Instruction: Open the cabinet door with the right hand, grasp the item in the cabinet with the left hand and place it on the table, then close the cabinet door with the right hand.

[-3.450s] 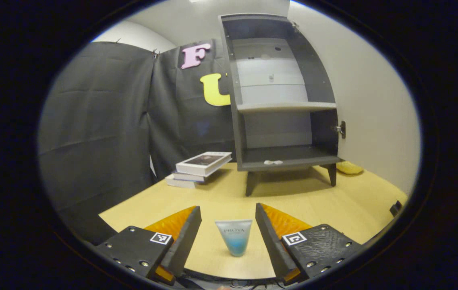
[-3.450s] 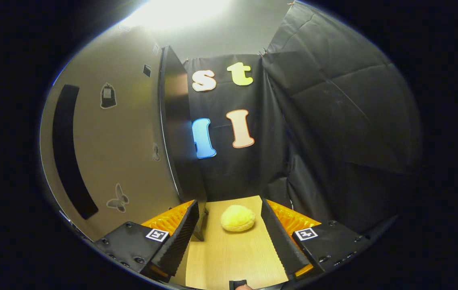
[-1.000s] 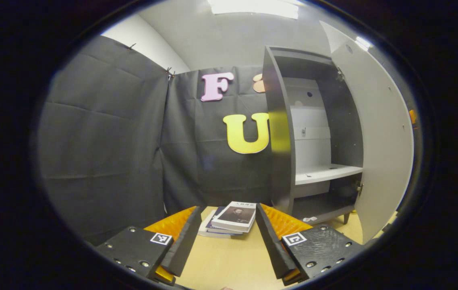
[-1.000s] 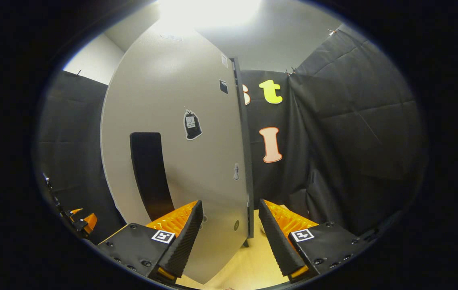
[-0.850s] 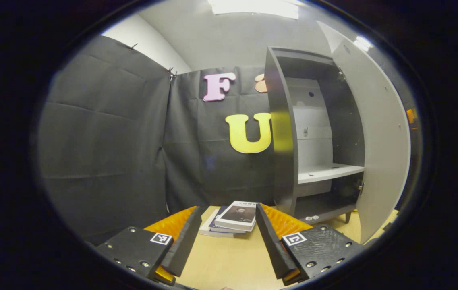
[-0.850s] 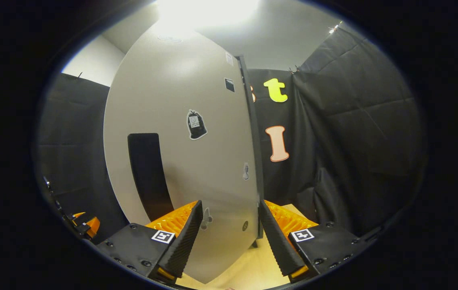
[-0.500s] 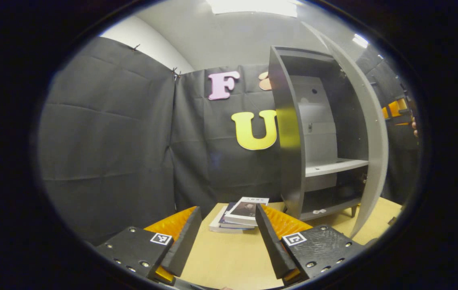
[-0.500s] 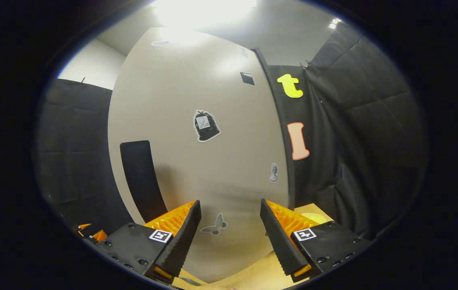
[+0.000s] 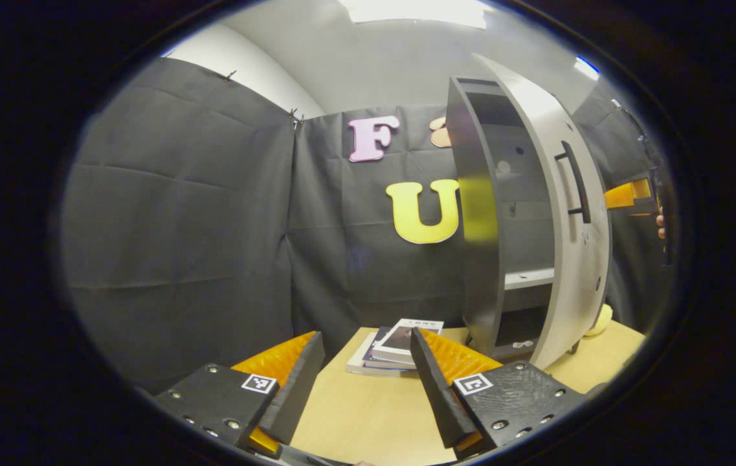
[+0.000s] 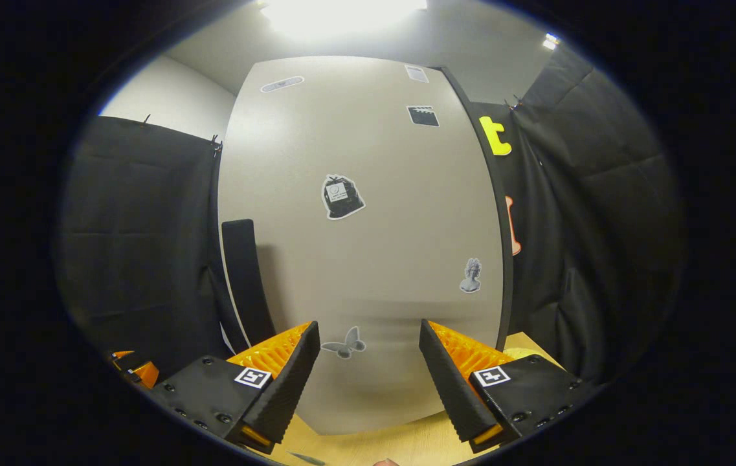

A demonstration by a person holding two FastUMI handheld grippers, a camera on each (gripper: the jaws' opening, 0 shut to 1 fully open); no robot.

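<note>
Cabinet door (image 10: 368, 259) is partly ajar, swung most of the way toward the cabinet (image 9: 478, 213); in the left gripper view the door (image 9: 568, 213) stands at an angle with a gap through which a shelf and the dark interior show. Right gripper (image 10: 368, 372) sits right at the door's outer face, fingers spread wide, nothing between them; cannot tell if the tips touch the panel. Black vertical handle (image 10: 248, 285) is to the left of it, stickers scattered over the face. Left gripper (image 9: 364, 382) hangs over the wooden desk (image 9: 368, 414), fingers wide apart and empty, pointed at a stack of books (image 9: 397, 346) lying just left of the cabinet's foot. In the left gripper view the right gripper (image 9: 630, 194) shows past the door's edge with a bit of a hand behind it. Yellow round object (image 9: 597, 320) rests on the desk behind the door's lower edge. The item taken from the cabinet can't be located from these views
</note>
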